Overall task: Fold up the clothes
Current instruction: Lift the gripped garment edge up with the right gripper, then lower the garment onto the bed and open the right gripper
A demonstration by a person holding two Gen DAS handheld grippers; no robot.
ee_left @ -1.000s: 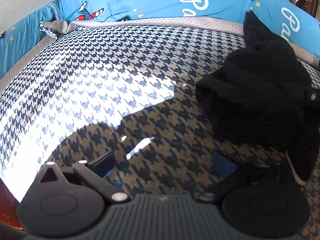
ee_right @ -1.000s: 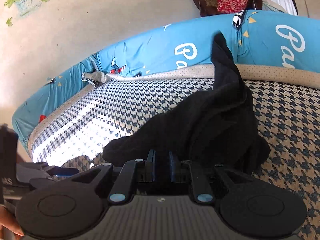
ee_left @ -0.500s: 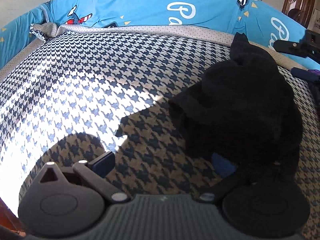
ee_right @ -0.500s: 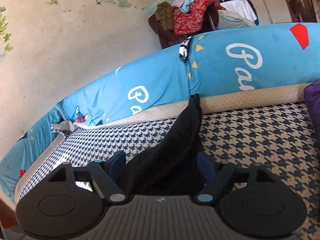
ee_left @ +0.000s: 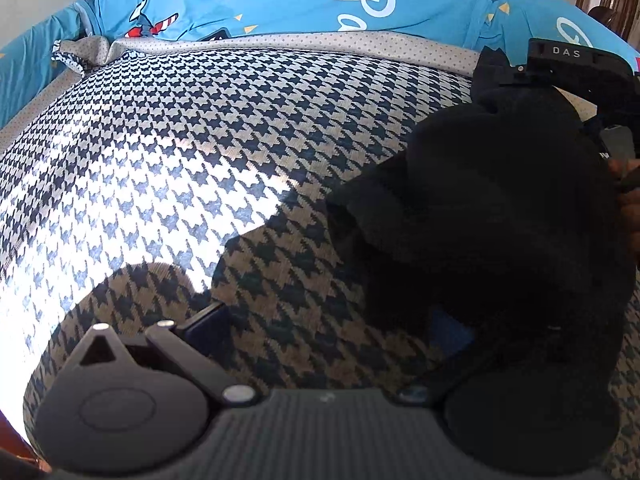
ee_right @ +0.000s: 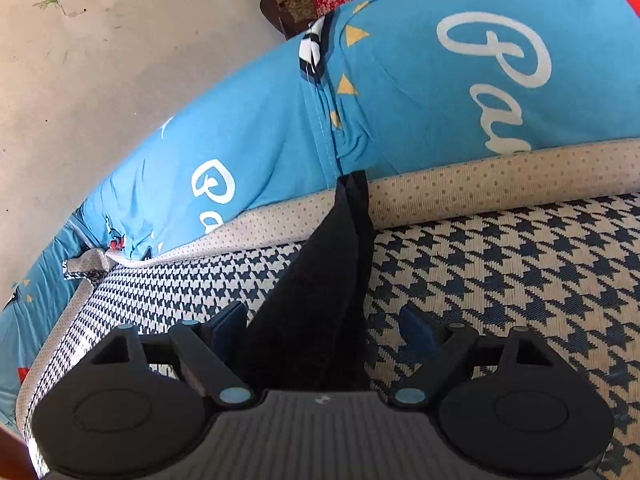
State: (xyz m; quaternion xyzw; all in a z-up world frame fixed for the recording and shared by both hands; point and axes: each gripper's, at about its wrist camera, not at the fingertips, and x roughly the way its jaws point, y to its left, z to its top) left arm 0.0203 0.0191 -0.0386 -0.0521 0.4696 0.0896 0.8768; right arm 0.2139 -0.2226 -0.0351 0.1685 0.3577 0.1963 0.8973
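right gripper [ee_right: 322,330], earlier pinching the black garment [ee_right: 320,300], now spread; left gripper [ee_left: 326,330] stays spread.

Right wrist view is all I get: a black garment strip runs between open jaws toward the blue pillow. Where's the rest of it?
Observer: In the left wrist view the black garment is bunched in a heap on the right part of the houndstooth blanket, not spread flat.
Operator: Left gripper on it?
Observer: No. The left gripper is open wide. The heap's edge overlaps the finger on the picture's right, and the other finger is over bare blanket.
Operator: Is my gripper visible from there?
Observer: Yes. The right gripper shows its black body, marked DAS, at the heap's far edge, with a hand beside it.
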